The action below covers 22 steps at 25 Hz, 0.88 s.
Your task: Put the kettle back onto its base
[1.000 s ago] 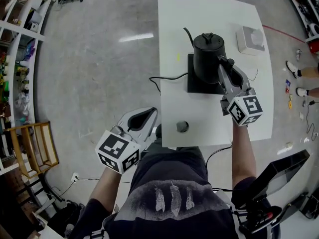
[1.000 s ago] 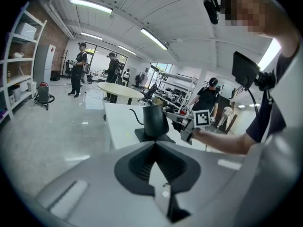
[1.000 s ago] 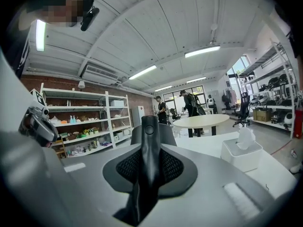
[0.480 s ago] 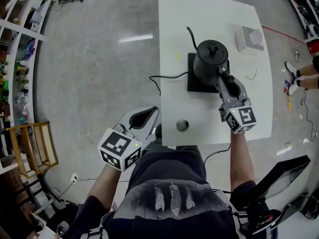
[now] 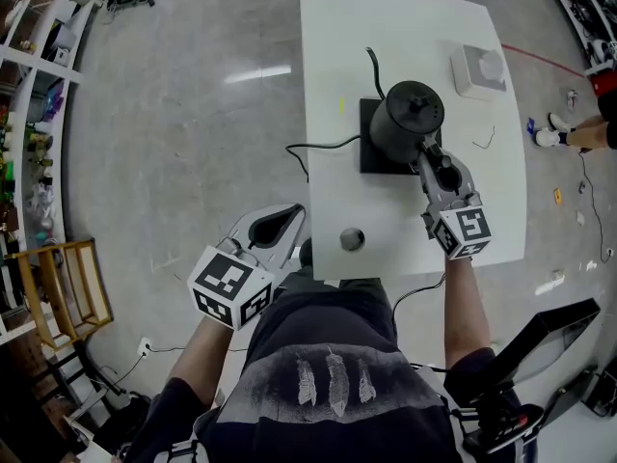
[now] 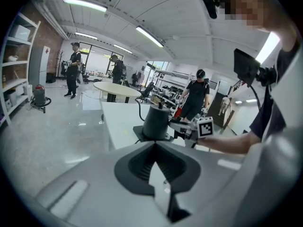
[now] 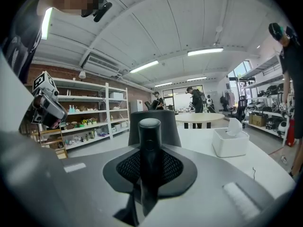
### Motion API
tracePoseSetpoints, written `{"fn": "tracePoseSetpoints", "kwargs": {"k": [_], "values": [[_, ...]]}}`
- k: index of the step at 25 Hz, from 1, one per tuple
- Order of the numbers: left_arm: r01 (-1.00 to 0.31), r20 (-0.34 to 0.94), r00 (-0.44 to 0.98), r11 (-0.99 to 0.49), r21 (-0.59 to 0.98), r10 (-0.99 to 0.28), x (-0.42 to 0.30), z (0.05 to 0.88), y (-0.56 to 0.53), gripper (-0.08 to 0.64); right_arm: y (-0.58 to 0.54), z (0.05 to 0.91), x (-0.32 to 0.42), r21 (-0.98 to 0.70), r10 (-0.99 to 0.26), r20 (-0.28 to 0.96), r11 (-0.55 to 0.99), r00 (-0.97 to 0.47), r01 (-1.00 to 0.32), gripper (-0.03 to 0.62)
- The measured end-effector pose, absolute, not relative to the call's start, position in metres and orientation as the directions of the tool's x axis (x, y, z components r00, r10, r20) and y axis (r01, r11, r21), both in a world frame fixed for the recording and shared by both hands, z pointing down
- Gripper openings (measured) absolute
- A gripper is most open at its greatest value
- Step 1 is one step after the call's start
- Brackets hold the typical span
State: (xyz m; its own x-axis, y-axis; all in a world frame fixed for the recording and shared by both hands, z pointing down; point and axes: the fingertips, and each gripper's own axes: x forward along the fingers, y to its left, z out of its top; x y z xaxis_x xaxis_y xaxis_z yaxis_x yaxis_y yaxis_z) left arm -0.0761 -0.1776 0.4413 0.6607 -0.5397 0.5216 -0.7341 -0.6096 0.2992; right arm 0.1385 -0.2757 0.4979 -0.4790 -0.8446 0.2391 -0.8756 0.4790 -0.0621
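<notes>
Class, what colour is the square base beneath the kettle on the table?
Black. The base under the kettle shows best in the head view.

Most of base (image 5: 367,163) hidden under kettle (image 5: 407,116); contact unclear; small round object (image 5: 353,238) too small to identify.

The kettle (image 5: 407,119) sits over its base (image 5: 367,162) at the counter's (image 5: 405,27) middle, a box (image 5: 479,70) behind it by the far right corner. A small round thing (image 5: 353,240) lies near the front edge.

Ceiling strip lights (image 6: 149,36) shine bright, edges fisheye-warped
</notes>
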Motion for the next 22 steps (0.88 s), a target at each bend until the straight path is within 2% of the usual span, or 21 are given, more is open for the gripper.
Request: {"fn": "tracePoseSetpoints", "kwargs": {"k": [22], "values": [[-0.737, 0.517, 0.659, -0.607, 0.299, -0.546, -0.088, 0.442, -0.184, 0.002, -0.264, 0.517, 0.14, -0.018, -0.855, 0.247, 0.466, -0.456, -0.884, 0.061]]}}
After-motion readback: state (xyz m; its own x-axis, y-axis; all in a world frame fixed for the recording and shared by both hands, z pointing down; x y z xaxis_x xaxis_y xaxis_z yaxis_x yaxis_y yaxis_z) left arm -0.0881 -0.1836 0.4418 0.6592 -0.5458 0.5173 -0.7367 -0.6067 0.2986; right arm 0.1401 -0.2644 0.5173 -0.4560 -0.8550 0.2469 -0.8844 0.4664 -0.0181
